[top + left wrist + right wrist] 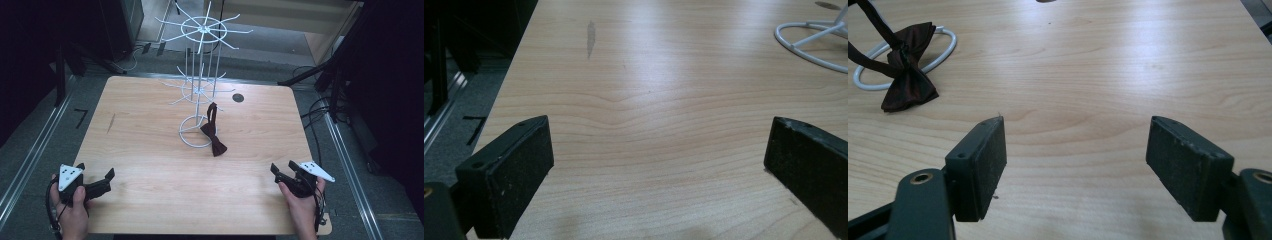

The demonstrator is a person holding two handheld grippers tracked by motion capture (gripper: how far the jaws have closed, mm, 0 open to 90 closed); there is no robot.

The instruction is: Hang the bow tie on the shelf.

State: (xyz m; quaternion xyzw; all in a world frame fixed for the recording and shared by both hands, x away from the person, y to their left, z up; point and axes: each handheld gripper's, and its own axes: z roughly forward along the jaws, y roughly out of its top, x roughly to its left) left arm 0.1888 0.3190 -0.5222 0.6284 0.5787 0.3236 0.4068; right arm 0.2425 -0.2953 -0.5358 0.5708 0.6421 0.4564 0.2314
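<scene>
A dark red bow tie [214, 138] hangs by its strap from a low arm of the white wire rack [200, 75], its bow resting on the wooden table [150, 150] by the rack's ring base [187, 139]. The bow tie [905, 75] and ring base [945, 47] lie far left in the right gripper view. My left gripper [95, 172] is held at the table's near left corner, open and empty; its jaws [659, 165] stand wide apart. My right gripper [282, 167] sits at the near right, open, nothing between its jaws [1075, 160].
A round dark cable hole [238, 97] sits at the table's back right. The rack's base ring [809, 42] shows at upper right in the left gripper view. A grey streak [590, 36] marks the wood. Dark stands and cables surround the table on the floor.
</scene>
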